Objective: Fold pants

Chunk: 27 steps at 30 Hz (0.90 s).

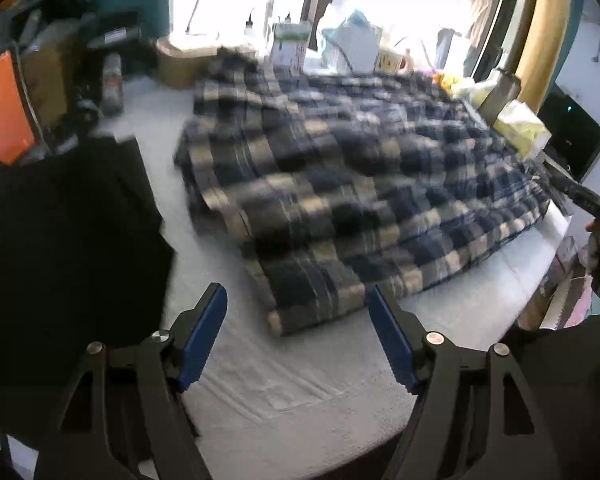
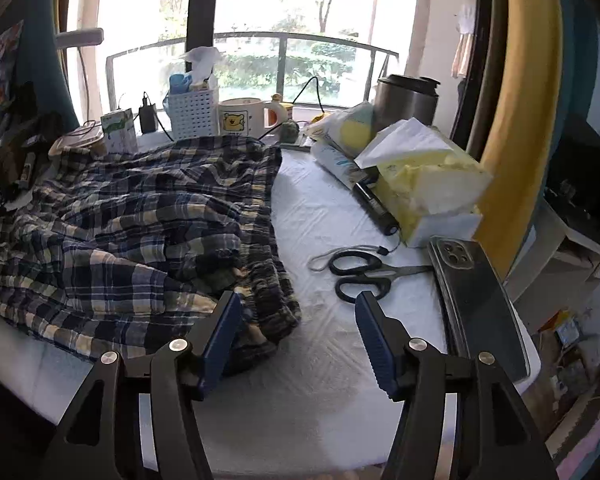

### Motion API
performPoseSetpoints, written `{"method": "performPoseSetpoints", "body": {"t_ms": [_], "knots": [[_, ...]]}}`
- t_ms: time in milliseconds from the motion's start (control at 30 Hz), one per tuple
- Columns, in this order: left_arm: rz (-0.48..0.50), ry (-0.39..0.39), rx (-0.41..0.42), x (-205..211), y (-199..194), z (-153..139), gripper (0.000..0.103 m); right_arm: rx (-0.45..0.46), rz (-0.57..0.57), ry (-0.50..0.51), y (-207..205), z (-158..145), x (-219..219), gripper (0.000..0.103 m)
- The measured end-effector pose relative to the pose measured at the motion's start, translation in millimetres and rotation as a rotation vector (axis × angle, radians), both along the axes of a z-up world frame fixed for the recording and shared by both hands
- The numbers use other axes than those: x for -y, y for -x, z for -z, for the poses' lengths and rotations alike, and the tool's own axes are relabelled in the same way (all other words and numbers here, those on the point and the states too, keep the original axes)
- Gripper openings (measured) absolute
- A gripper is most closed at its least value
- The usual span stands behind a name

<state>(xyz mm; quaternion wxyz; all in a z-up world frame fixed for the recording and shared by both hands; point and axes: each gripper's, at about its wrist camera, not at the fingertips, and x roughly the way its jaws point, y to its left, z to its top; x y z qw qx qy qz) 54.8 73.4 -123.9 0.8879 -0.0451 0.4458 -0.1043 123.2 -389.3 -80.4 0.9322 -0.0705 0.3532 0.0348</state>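
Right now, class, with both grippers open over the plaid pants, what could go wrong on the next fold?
1. The scissors and phone lie close beside the pants; swinging cloth could drag them off the table.
2. The mug stands right behind the pants; a pull might tip it.
3. The right gripper straddles bunched cloth and may grab uneven layers.

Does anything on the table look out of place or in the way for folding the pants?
Yes. Black scissors and a phone lie loose on the white table cover, right of the plaid pants. The pants are rumpled, not flat.
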Motion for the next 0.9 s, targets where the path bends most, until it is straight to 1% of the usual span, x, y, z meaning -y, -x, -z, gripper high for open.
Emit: {"method": "performPoseSetpoints", "body": {"t_ms": [33, 67, 100, 133, 167, 200, 233, 267, 300, 333, 367, 433, 467, 567, 633, 667, 733, 767, 800, 833, 867, 900], "knots": [[-0.007, 0.009, -0.006, 0.4, -1.6, 3.4, 0.073, 0.002, 0.0, -0.003, 2.8, -0.5, 1.5, 0.062], [-0.019, 0.019, 0.015, 1.2, -3.3, 6.2, 0.073, 0.002, -0.001, -0.005, 4.2, -0.3, 1.6, 0.062], [-0.031, 0.022, 0.034, 1.2, -4.2, 6.5, 0.07, 0.002, -0.004, -0.008, 5.0, -0.1, 1.0, 0.062], [-0.045, 0.021, 0.044, 1.7, -5.8, 7.8, 0.063, 0.005, -0.01, -0.013, 6.1, 0.1, 0.4, 0.062], [-0.055, 0.009, 0.055, 2.5, -7.8, 7.9, 0.039, 0.008, -0.016, -0.017, 6.9, 0.7, -0.5, 0.062], [-0.05, -0.001, 0.047, 4.0, -9.9, 8.2, 0.013, 0.008, -0.024, -0.021, 7.2, 1.9, -1.7, 0.062], [-0.045, -0.011, 0.037, 4.8, -10.8, 7.6, 0.008, 0.006, -0.026, -0.022, 7.4, 2.9, -2.1, 0.062], [-0.032, -0.002, 0.024, 4.5, -10.8, 6.5, 0.007, 0.005, -0.028, -0.022, 7.5, 4.0, -2.6, 0.062], [-0.029, -0.01, 0.026, 3.8, -8.5, 3.7, 0.006, 0.005, -0.03, -0.026, 7.7, 5.1, -2.8, 0.062], [-0.043, -0.037, 0.045, 2.7, -4.0, -1.7, 0.006, 0.005, -0.031, -0.029, 7.9, 5.8, -3.1, 0.062], [-0.046, -0.04, 0.053, -0.4, 1.0, -8.7, 0.005, 0.007, -0.032, -0.029, 8.5, 6.3, -3.4, 0.062], [-0.029, -0.007, 0.045, -7.4, 11.8, -19.8, 0.005, 0.015, -0.037, -0.012, 11.6, 6.3, -4.7, 0.062], [-0.026, -0.01, 0.046, -10.3, 19.2, -27.4, 0.005, 0.016, -0.041, -0.006, 13.1, 6.4, -4.7, 0.062], [-0.01, -0.016, 0.007, -14.4, 31.5, -32.5, 0.005, 0.011, -0.052, 0.015, 17.5, 6.9, -4.1, 0.062], [-0.002, -0.031, -0.022, -14.2, 34.4, -26.7, 0.006, 0.01, -0.057, 0.024, 19.5, 7.3, -3.2, 0.062], [0.002, -0.04, -0.051, -13.8, 34.7, -20.4, 0.01, 0.009, -0.06, 0.027, 20.7, 7.9, -3.0, 0.062], [-0.001, -0.05, -0.062, -12.6, 36.5, -15.1, 0.014, 0.007, -0.062, 0.036, 21.8, 8.8, -3.1, 0.062], [-0.009, -0.067, -0.051, -11.9, 39.4, -15.6, 0.021, 0.005, -0.064, 0.042, 22.1, 9.1, -3.3, 0.062], [-0.011, -0.085, -0.027, -10.6, 42.0, -18.5, 0.038, 0.004, -0.066, 0.049, 22.8, 9.4, -4.1, 0.062], [-0.011, -0.091, -0.005, -10.7, 43.4, -22.7, 0.051, 0.006, -0.069, 0.06, 23.8, 9.6, -4.9, 0.063], [-0.016, -0.096, 0.03, -9.8, 46.6, -28.8, 0.071, 0.006, -0.073, 0.073, 24.5, 9.8, -6.0, 0.066], [-0.019, -0.096, 0.071, -8.2, 50.3, -35.6, 0.076, 0.007, -0.076, 0.083, 24.6, 10.4, -6.4, 0.076]]}}
